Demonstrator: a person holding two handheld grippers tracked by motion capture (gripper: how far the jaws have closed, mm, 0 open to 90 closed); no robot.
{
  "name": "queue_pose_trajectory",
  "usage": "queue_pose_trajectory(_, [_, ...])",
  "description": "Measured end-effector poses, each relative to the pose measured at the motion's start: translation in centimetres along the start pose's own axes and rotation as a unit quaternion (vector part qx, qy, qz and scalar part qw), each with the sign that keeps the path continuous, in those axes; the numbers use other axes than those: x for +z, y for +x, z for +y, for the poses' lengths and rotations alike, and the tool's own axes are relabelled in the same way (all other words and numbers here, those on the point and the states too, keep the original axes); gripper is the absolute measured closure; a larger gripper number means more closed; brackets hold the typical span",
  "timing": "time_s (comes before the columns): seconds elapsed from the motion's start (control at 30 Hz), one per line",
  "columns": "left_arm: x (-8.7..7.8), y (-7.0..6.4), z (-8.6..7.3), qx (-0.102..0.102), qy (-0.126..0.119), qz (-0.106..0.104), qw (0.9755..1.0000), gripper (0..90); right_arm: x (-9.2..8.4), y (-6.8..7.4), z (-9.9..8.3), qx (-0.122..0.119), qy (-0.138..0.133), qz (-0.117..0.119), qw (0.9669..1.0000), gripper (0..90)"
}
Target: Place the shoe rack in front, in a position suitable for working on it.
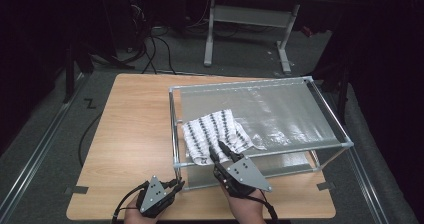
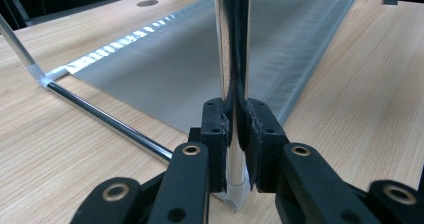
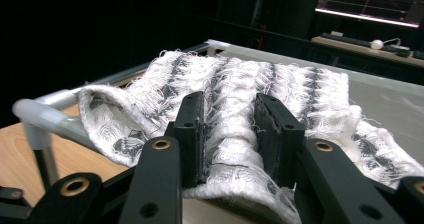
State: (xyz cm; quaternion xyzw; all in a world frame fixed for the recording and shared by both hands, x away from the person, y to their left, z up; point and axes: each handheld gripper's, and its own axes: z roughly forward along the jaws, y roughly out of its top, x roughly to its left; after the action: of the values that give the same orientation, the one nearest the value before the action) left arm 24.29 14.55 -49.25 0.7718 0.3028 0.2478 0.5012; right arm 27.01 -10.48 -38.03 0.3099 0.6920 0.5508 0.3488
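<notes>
The left tongs (image 2: 235,134) are clamped on the near upright post (image 2: 231,59) of the metal rack (image 1: 320,96), low down, close above the table (image 1: 130,134). That post is a thin, polished tube: stiff and probably slick, so a square grip close to the corner joint looks the surest way to steady the light frame. Just to the right, the right tongs (image 3: 230,129) are closed on a bunched fold of the striped cloth (image 3: 250,89), at the cloth's near edge. The cloth lies straight ahead of these tongs on the rack's mesh top (image 1: 280,109), draped over the front rail (image 3: 60,111) near the held post. It seems light, limp and loosely woven, with frayed threads that could snag on the rail. A pinch on a gathered fold, as here, should hold; the rest will sag and trail when lifted.
</notes>
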Motion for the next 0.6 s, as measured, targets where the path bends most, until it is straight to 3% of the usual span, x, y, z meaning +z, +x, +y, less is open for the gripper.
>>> queue_pose_trajectory(0.2, [-0.1,0.1,-0.1,-0.002,-0.002,-0.003,1.0000,80.2,-0.7,-1.7,-0.3,-0.003,0.004,-0.019,0.9998,65.7])
queue_pose_trajectory(0.6, [-0.2,0.0,-0.2,-0.002,-0.005,-0.003,1.0000,80.2,-3.2,-7.8,-1.8,0.009,0.013,-0.087,0.9961,65.2])
